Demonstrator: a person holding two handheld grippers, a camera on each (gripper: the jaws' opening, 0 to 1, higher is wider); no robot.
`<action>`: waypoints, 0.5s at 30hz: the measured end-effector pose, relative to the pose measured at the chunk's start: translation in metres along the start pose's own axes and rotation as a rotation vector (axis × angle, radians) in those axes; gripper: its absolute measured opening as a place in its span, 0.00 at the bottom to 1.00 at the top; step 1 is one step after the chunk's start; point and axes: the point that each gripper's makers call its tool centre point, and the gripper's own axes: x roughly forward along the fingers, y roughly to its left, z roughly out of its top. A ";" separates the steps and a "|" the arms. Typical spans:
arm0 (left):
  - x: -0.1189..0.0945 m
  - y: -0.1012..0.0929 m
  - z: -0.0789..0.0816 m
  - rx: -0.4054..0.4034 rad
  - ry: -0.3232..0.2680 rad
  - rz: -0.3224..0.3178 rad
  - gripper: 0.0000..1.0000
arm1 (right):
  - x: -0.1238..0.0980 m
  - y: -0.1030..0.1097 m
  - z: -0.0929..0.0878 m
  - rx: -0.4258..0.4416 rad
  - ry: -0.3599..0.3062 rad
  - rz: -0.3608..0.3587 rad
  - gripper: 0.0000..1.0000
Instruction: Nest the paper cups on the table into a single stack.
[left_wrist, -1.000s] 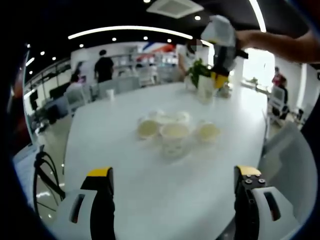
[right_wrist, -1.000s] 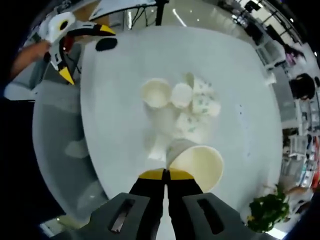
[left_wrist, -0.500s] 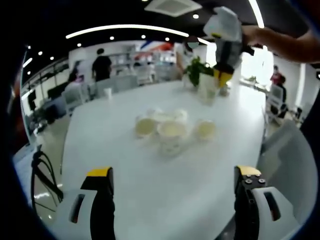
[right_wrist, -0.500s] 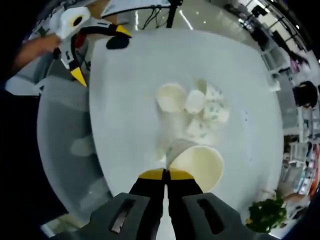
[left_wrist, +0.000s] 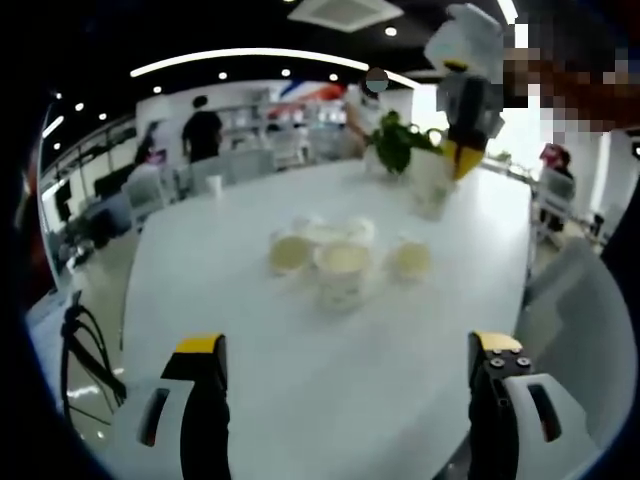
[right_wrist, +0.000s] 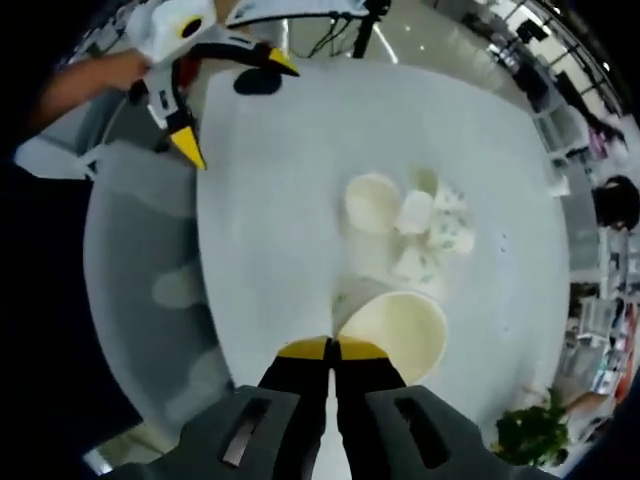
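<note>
The right tool (right_wrist: 330, 347) pinches the rim of a paper cup (right_wrist: 392, 334), held at 1 o'clock above the desk (right_wrist: 270, 230). More cups (right_wrist: 408, 222) cluster at 12 o'clock. The left tool (left_wrist: 345, 360) gapes wide, near the desk's edge in an office.

I can read no text, label, brand or number anywhere. The pale paper cups (right_wrist: 410, 215) on my white desk (right_wrist: 280, 200) carry a faint greenish pattern, too blurred to read, and the coloured wall sign (left_wrist: 315, 95) far behind shows no letters.
</note>
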 end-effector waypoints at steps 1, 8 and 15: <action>0.000 0.000 -0.001 -0.001 0.000 0.000 0.98 | 0.000 0.002 0.000 -0.006 -0.001 0.003 0.00; 0.000 -0.001 -0.003 -0.006 0.003 -0.001 0.98 | 0.004 0.015 -0.004 -0.058 0.032 0.030 0.00; 0.001 -0.002 -0.004 -0.011 0.002 -0.001 0.98 | 0.004 0.021 -0.006 -0.075 0.058 0.046 0.00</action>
